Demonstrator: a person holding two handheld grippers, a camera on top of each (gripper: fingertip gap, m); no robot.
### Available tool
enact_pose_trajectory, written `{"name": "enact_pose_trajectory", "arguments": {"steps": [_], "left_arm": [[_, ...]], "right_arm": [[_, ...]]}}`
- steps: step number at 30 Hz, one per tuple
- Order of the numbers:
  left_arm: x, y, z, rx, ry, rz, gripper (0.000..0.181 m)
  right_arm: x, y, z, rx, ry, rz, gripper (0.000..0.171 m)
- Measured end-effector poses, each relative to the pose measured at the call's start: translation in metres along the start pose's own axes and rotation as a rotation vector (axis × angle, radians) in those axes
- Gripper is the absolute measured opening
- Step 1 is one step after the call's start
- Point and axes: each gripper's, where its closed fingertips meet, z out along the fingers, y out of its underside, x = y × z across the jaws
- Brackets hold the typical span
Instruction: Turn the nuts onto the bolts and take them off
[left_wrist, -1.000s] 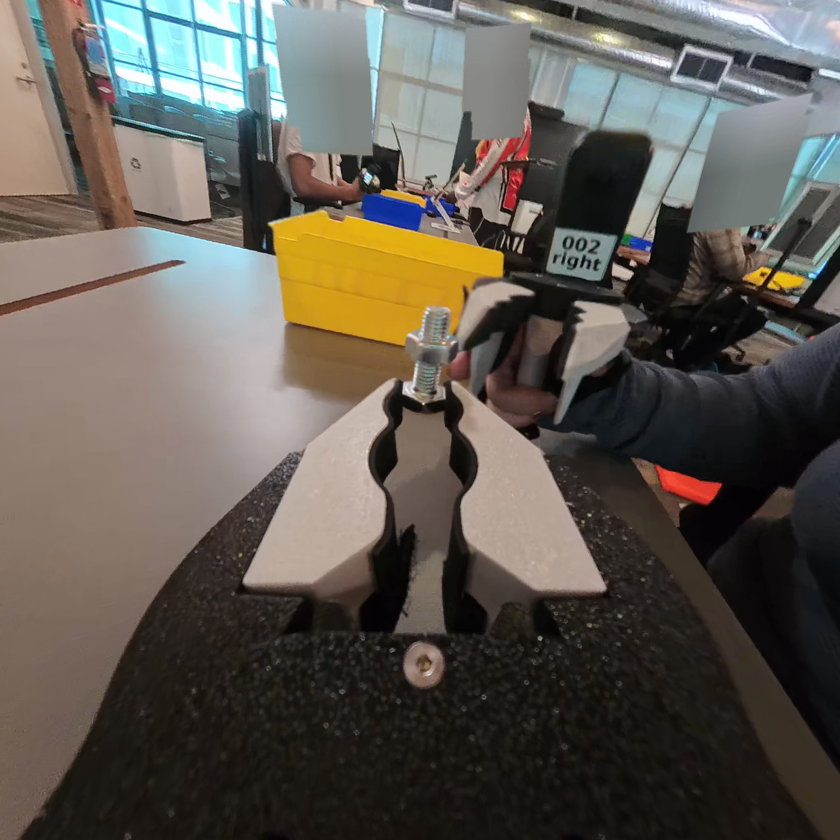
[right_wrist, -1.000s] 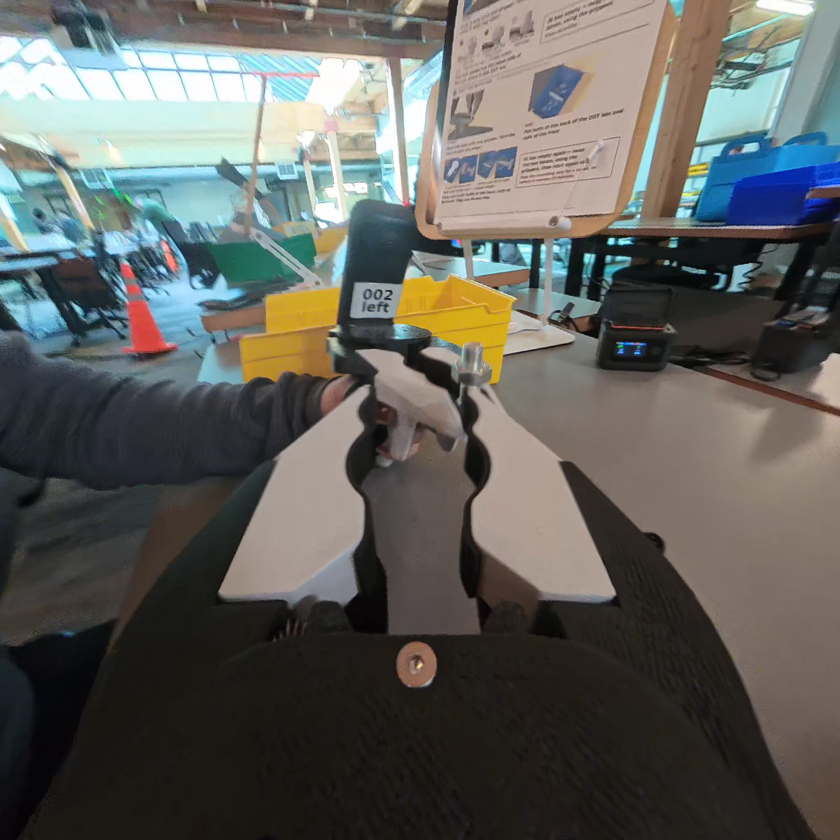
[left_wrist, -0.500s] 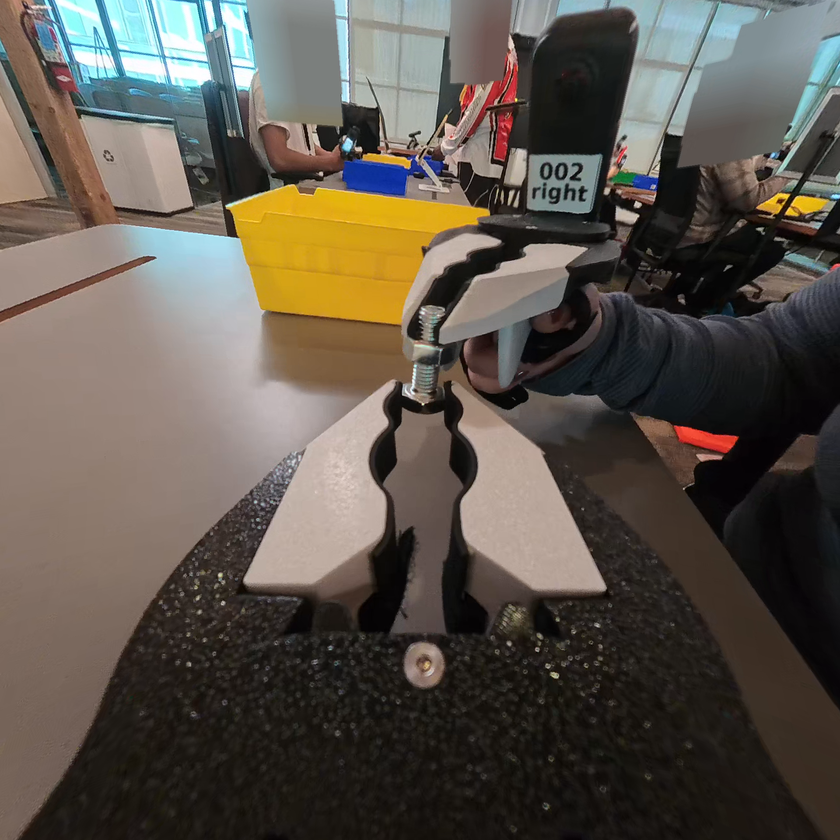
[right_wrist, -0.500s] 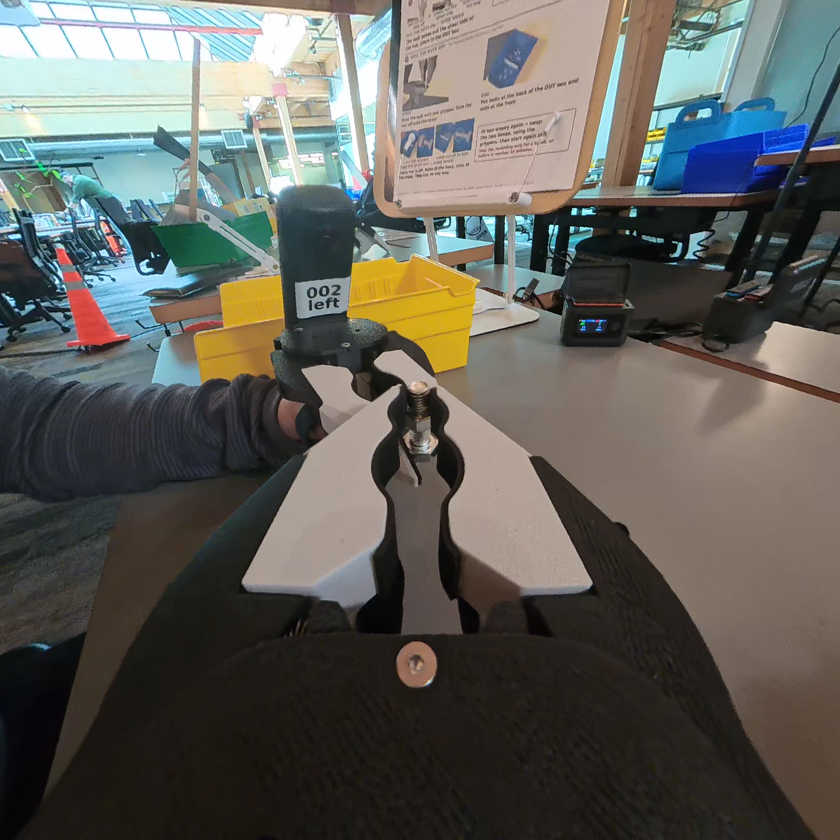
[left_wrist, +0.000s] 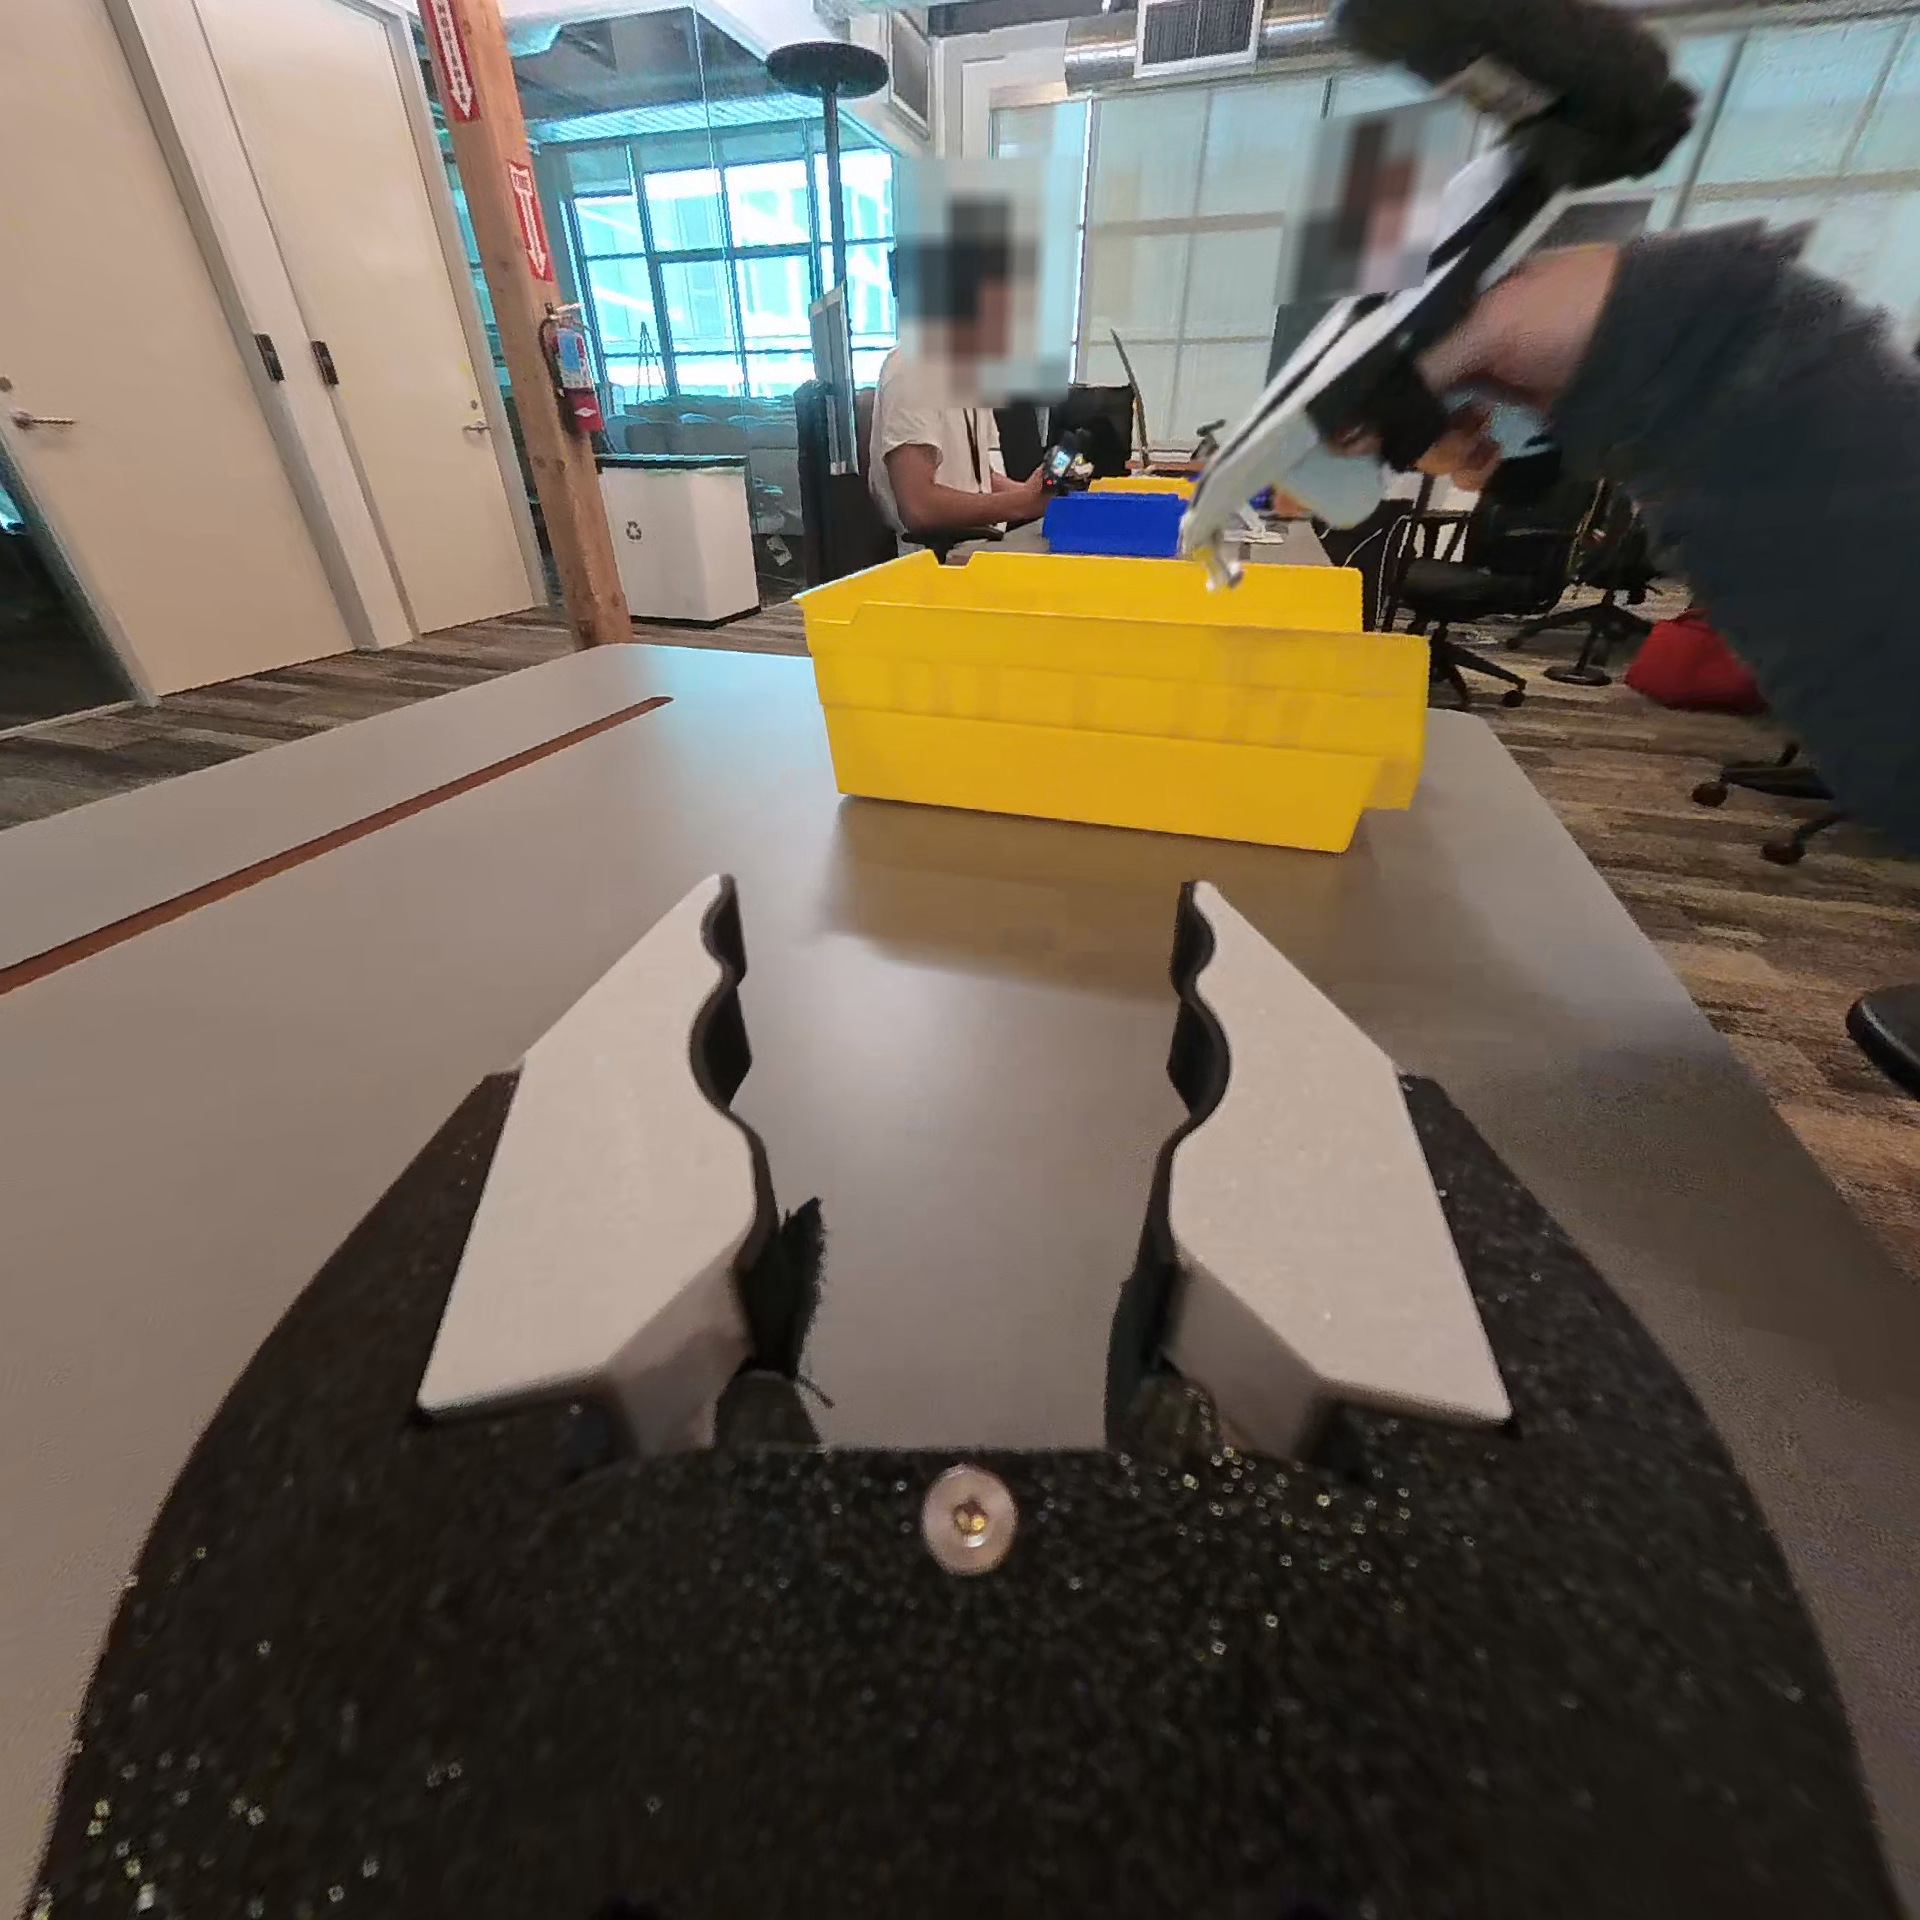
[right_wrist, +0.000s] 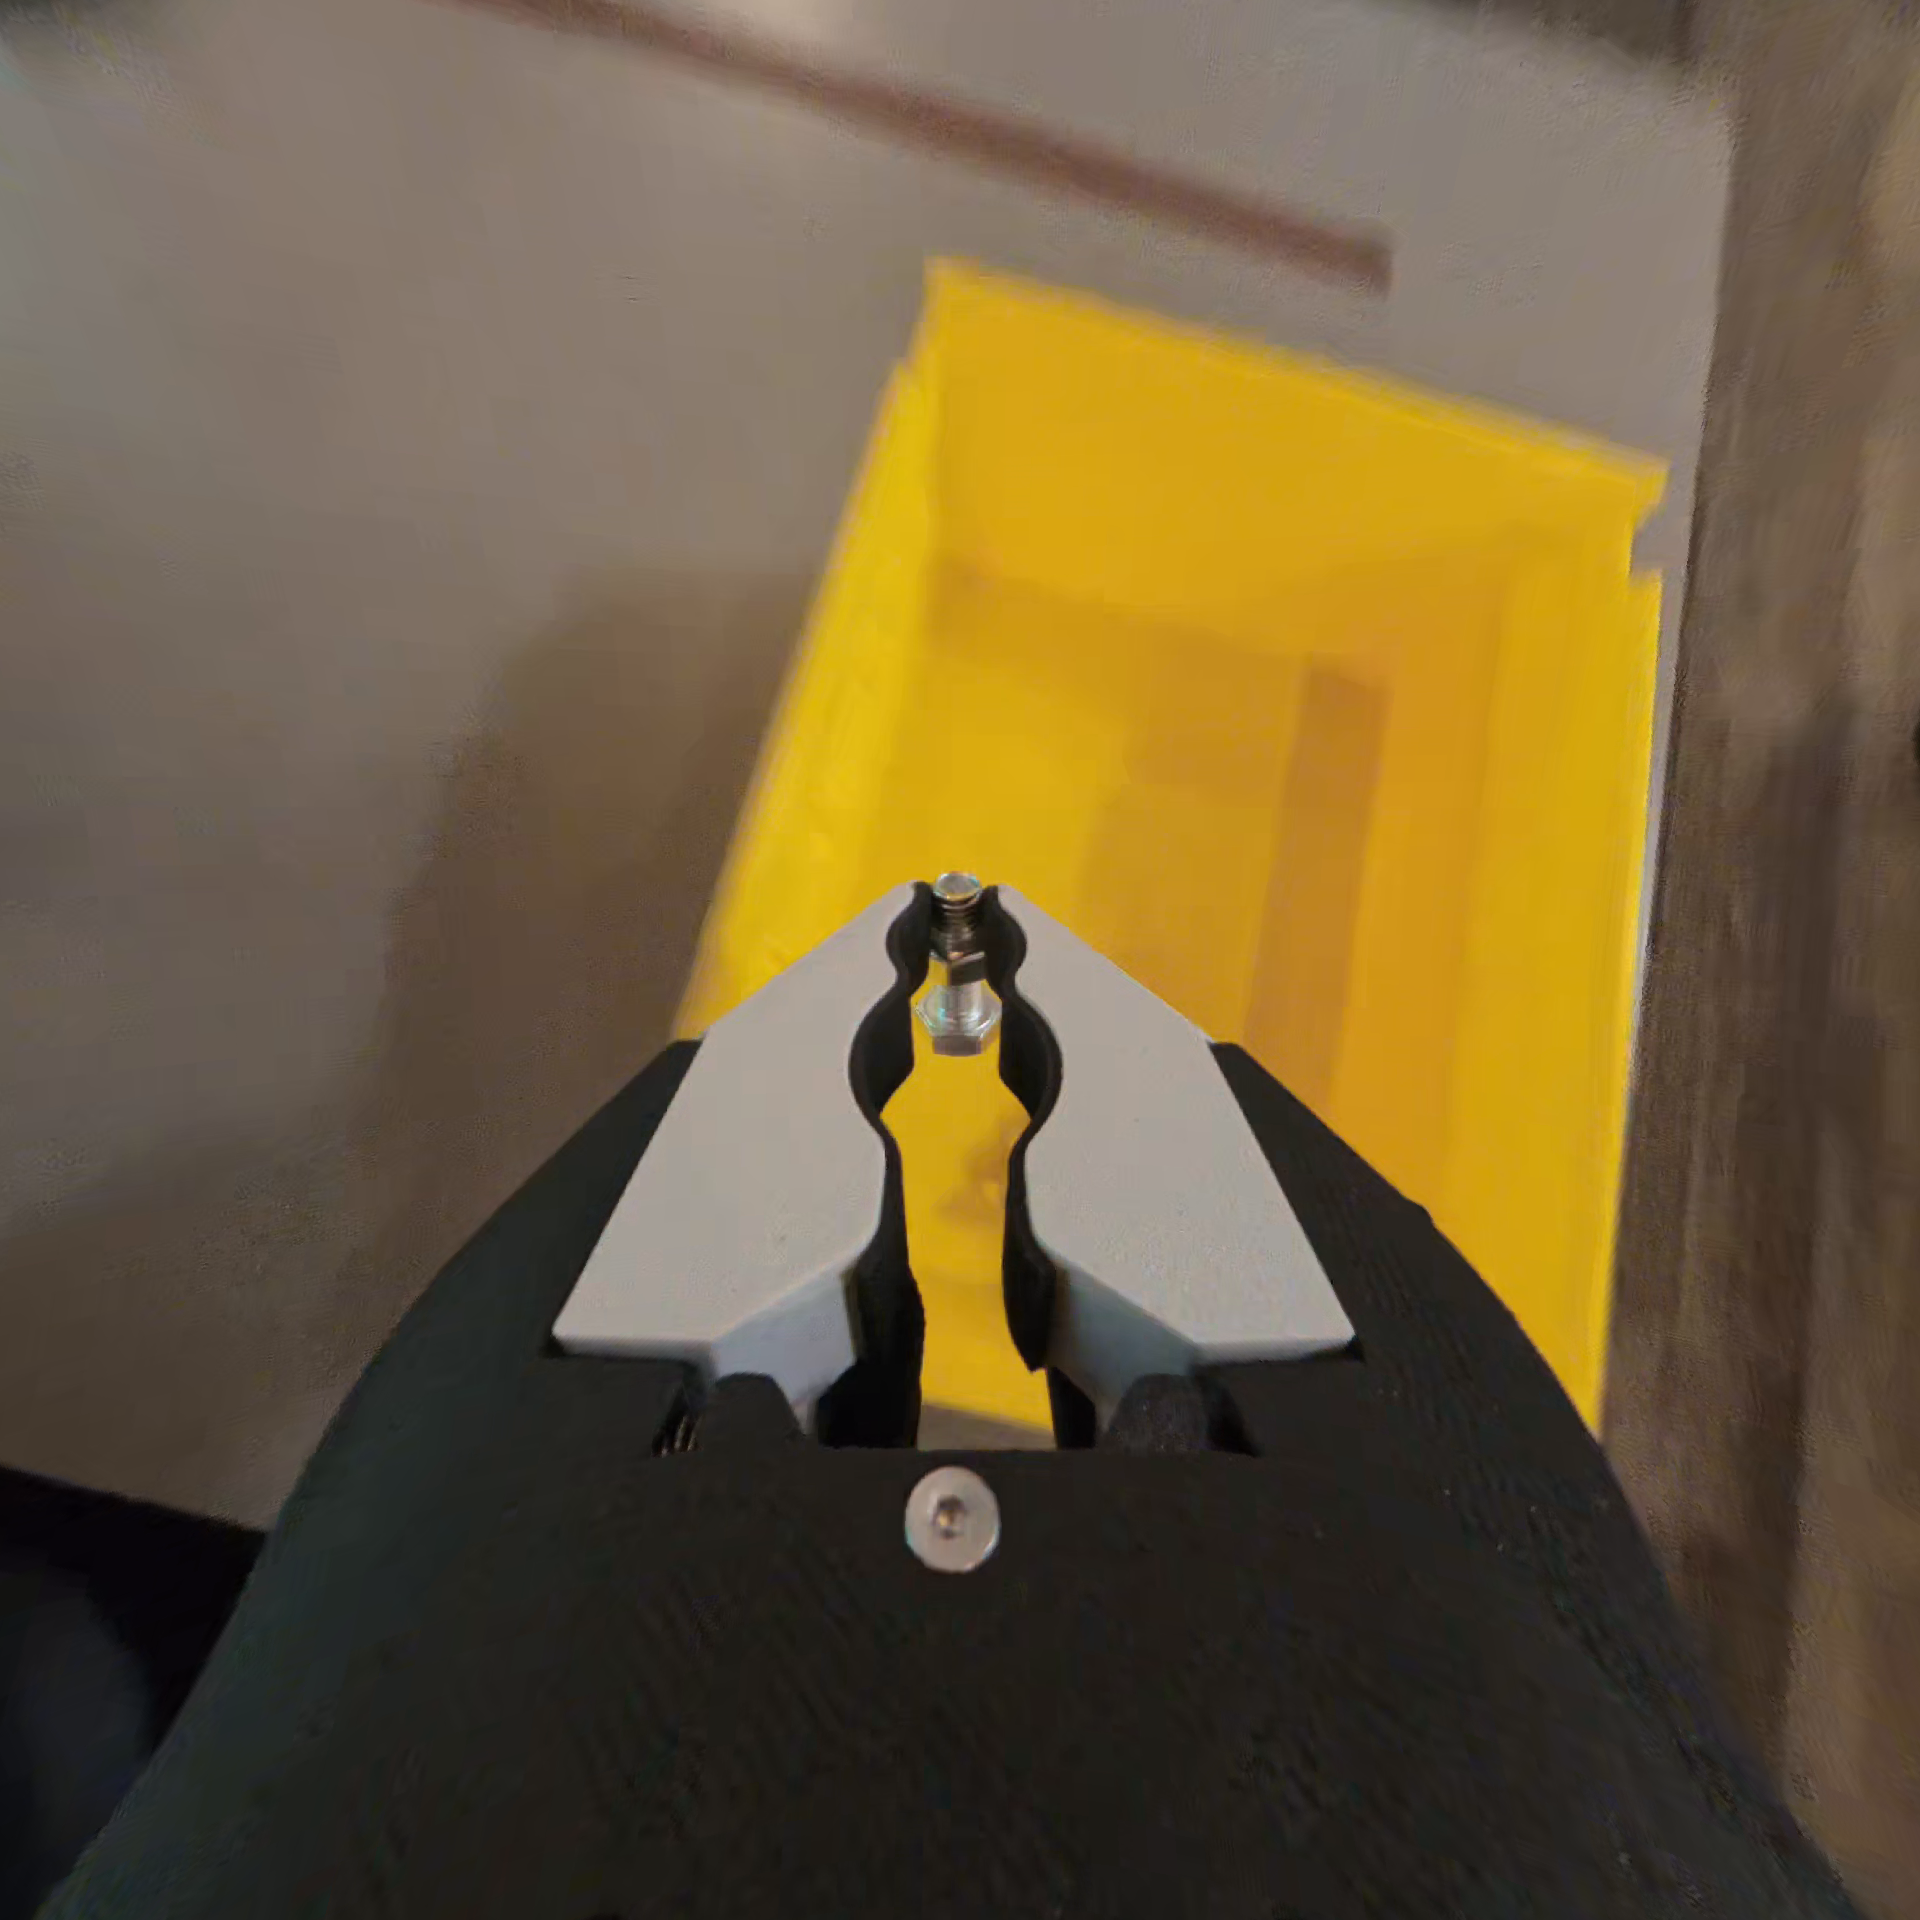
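My right gripper (right_wrist: 956, 906) is shut on a silver bolt (right_wrist: 956, 971) with a nut on its thread. It points down over the open yellow bin (right_wrist: 1538, 831), and the bolt's hex head hangs between the fingers. In the left wrist view the right gripper (left_wrist: 1210, 556) is tilted down above the yellow bin (left_wrist: 1101, 717), with a bit of metal at its tips. My left gripper (left_wrist: 956, 904) is open wide and empty, low over the grey table (left_wrist: 312, 1039).
The bin stands near the table's far right corner. The table's right edge (left_wrist: 1621, 935) drops to the floor, with office chairs beyond. A brown seam (left_wrist: 332, 842) runs across the table on the left. A person sits at a far desk with blue bins (left_wrist: 1112, 520).
My left gripper has opened and let go of the bolt. My right gripper took the bolt with the nut, rose and swung over the yellow bin, now pointing down.
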Motion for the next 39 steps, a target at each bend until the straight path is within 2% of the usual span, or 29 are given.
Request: {"name": "enact_pose_trajectory", "arguments": {"steps": [3, 5, 9, 11, 13, 14, 17, 20, 22, 24, 26, 29, 31, 34, 36, 39], "left_arm": [[0.001, 0.002, 0.001, -0.013, 0.001, 0.003, 0.079], [0.002, 0.004, 0.002, -0.019, 0.007, 0.002, 0.078], [0.002, 0.006, 0.002, -0.039, 0.000, 0.002, 0.078], [-0.002, 0.006, 0.001, -0.039, -0.015, -0.016, 0.078], [-0.008, 0.004, -0.001, -0.032, -0.040, -0.032, 0.081], [-0.011, 0.004, -0.002, -0.028, -0.058, -0.036, 0.082], [-0.022, 0.000, -0.006, -0.006, -0.123, -0.020, 0.082], [-0.032, -0.006, -0.011, 0.020, -0.202, 0.021, 0.081], [-0.039, -0.011, -0.016, 0.043, -0.263, 0.057, 0.080], [-0.045, -0.016, -0.021, 0.064, -0.315, 0.089, 0.080], [-0.049, -0.018, -0.025, 0.075, -0.350, 0.105, 0.078], [-0.054, -0.017, -0.027, 0.071, -0.383, 0.133, 0.076], [-0.057, -0.019, -0.030, 0.071, -0.401, 0.143, 0.074], [-0.062, -0.021, -0.034, 0.092, -0.440, 0.157, 0.069], [-0.067, -0.020, -0.036, 0.084, -0.467, 0.182, 0.066], [-0.073, -0.019, -0.039, 0.077, -0.499, 0.200, 0.062]], "right_arm": [[0.042, 0.050, 0.030, -0.328, 0.032, 0.031, 0.008], [0.051, 0.077, 0.050, -0.500, 0.029, 0.015, 0.008], [0.056, 0.103, 0.084, -0.621, 0.001, 0.042, 0.008], [0.063, 0.087, 0.093, -0.512, 0.070, 0.077, 0.009], [0.072, 0.071, 0.082, -0.433, 0.160, 0.063, 0.025], [0.078, 0.058, 0.069, -0.369, 0.239, 0.048, 0.033], [0.058, -0.001, 0.022, -0.025, 0.331, 0.051, 0.030], [0.002, -0.056, -0.014, 0.337, 0.292, -0.034, 0.029], [-0.064, -0.094, -0.025, 0.658, 0.141, -0.101, 0.025], [-0.119, -0.115, -0.025, 0.930, 0.015, -0.118, 0.022], [-0.154, -0.123, -0.006, 1.108, -0.007, -0.094, 0.017], [-0.202, -0.123, 0.042, 1.209, -0.026, -0.237, 0.007], [-0.217, -0.124, 0.062, 1.239, -0.025, -0.275, 0.003], [-0.250, -0.123, 0.080, 1.201, -0.098, -0.368, 0.002], [-0.256, -0.121, 0.085, 1.182, -0.053, -0.445, 0.000], [-0.254, -0.121, 0.083, 1.198, -0.095, -0.412, 0.000]]}}
